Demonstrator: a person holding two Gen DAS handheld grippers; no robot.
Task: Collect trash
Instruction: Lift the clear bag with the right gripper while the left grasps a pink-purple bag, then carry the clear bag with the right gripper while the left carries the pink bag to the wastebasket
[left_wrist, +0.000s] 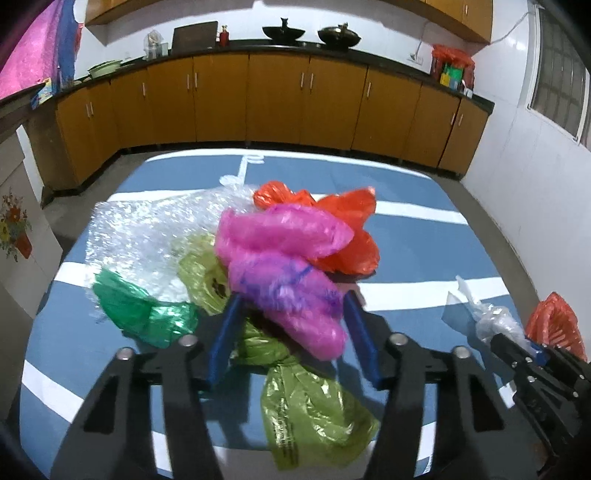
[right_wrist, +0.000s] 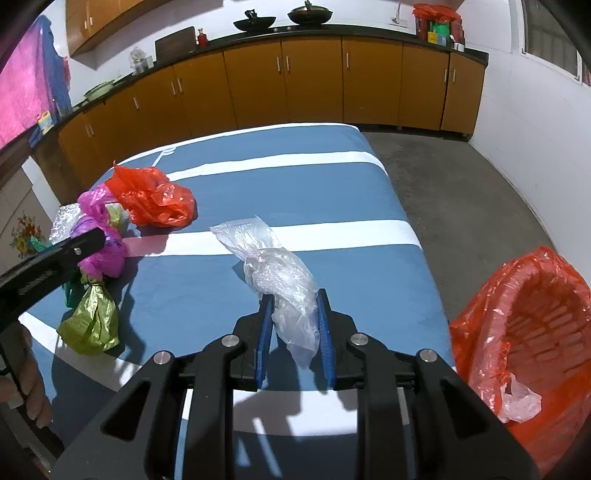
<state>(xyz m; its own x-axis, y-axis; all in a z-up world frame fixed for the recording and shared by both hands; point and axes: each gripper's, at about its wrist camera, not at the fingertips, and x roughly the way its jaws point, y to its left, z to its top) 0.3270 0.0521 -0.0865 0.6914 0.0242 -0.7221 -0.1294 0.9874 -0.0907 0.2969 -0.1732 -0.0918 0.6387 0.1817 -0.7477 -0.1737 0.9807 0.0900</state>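
My right gripper (right_wrist: 293, 321) pinches the clear plastic bag (right_wrist: 280, 280) above the blue table (right_wrist: 369, 258), the red-lined basket (right_wrist: 524, 332) just right, while my left gripper (left_wrist: 291, 306) straddles the pink bag (left_wrist: 291, 273).

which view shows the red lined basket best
The right wrist view: the basket, lined with red plastic, shows its slatted inside and a clear scrap in it. The left wrist view catches only a sliver at its right edge.
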